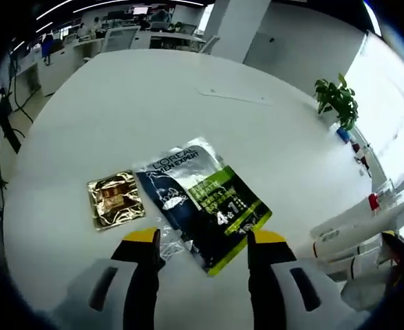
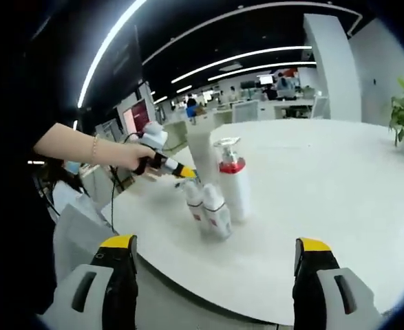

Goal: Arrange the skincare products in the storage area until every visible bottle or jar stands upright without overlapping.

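Sachets under our left, bottles ahead of our right

Our left hand-held gripper hangs spread above the dark sachet and gold sachet on the worktop. Our right hand-held gripper, also spread, faces the pump bottle and tubes.

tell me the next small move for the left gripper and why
Probably lower the left gripper, jaws open, onto the near corner of the dark sachet lying flat on the white table, to grip it. It and the gold sachet lie apart from the bottles.
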The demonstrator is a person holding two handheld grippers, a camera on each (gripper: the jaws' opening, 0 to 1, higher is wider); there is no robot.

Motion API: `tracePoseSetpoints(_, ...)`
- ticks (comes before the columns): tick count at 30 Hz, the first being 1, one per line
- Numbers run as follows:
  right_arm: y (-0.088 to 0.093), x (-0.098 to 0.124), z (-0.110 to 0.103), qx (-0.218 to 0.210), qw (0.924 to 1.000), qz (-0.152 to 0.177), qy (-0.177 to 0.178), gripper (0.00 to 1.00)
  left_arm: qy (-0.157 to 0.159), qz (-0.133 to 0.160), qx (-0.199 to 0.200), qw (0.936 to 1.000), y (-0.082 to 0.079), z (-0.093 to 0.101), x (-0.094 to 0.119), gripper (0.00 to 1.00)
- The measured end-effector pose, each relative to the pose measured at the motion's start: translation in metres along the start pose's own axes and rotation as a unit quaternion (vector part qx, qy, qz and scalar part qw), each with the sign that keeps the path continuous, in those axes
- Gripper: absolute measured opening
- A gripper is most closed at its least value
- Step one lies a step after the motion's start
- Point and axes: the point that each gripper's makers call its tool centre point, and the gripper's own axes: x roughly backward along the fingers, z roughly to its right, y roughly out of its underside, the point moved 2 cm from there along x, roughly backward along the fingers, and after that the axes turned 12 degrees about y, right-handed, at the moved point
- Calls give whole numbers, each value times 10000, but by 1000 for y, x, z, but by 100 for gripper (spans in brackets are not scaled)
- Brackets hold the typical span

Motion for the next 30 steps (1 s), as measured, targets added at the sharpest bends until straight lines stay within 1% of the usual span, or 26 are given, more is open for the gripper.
tracePoseSetpoints(2, 0, 0, 0, 26, 10000, -13, 27, 97, -47, 11, 26, 10000, -2, -3, -2, 43)
tracePoseSetpoints(3, 1, 0, 1, 35, 10000, -31, 36, 97, -57, 13, 67, 10000, -4, -8, -6, 43)
tracePoseSetpoints(5, 3, -1, 2, 50, 10000, -58, 58, 97, -60, 50, 250, 9997, -5, -12, -7, 41)
tracePoseSetpoints(7, 3, -1, 3, 45, 9999, -75, 83, 97, -10, 163, 444, 9989, -9, -14, -9, 41)
tracePoseSetpoints(9, 4, -1, 4, 34, 9999, -96, 95, 97, 13, 184, 580, 9981, -12, -20, -13, 40)
tracePoseSetpoints(12, 4, -1, 6, -1, 9998, -104, 153, 97, 31, 161, 655, 9977, -13, -24, -19, 37)
tracePoseSetpoints(13, 4, -1, 6, -10, 9998, -106, 170, 97, -12, 150, 628, 9979, -9, -17, -18, 35)
tracePoseSetpoints(14, 4, -2, 6, -15, 9998, -108, 178, 97, -61, 153, 575, 9982, -9, -17, -17, 33)
tracePoseSetpoints(17, 5, -2, 7, -27, 9997, -140, 194, 97, -151, 157, 521, 9984, -6, -8, -15, 29)
tracePoseSetpoints(18, 5, -2, 7, -22, 9997, -158, 191, 97, -199, 128, 448, 9987, -5, -8, -14, 29)
tracePoseSetpoints(19, 6, -2, 7, -22, 9997, -167, 193, 97, -305, 21, 272, 9992, -4, -15, -15, 27)
tracePoseSetpoints(21, 7, -3, 9, -19, 9996, -182, 209, 97, -452, -83, -78, 9989, -2, -16, -13, 23)
tracePoseSetpoints(22, 7, -3, 9, -23, 9996, -186, 218, 97, -515, -115, -290, 9982, -2, -18, -13, 20)
tracePoseSetpoints(23, 7, -3, 9, -32, 9996, -193, 225, 97, -607, -185, -530, 9966, -3, -26, -14, 17)
tracePoseSetpoints(24, 7, -3, 9, -39, 9995, -201, 234, 97, -616, -164, -731, 9953, -5, -27, -15, 18)
tracePoseSetpoints(25, 7, -3, 9, -44, 9995, -205, 241, 97, -602, -122, -672, 9959, -8, -26, -14, 19)
tracePoseSetpoints(27, 7, -3, 8, -34, 9994, -215, 254, 96, -672, -82, -851, 9941, -12, -28, -13, 19)
tracePoseSetpoints(28, 7, -3, 8, -34, 9994, -218, 262, 96, -546, -70, -1107, 9923, -15, -24, -15, 13)
tracePoseSetpoints(29, 7, -3, 8, -32, 9994, -224, 266, 96, -573, -62, -1216, 9909, -16, -30, -16, 8)
tracePoseSetpoints(30, 7, -3, 8, -32, 9994, -225, 267, 96, -759, -162, -1486, 9858, -16, -36, -14, 3)
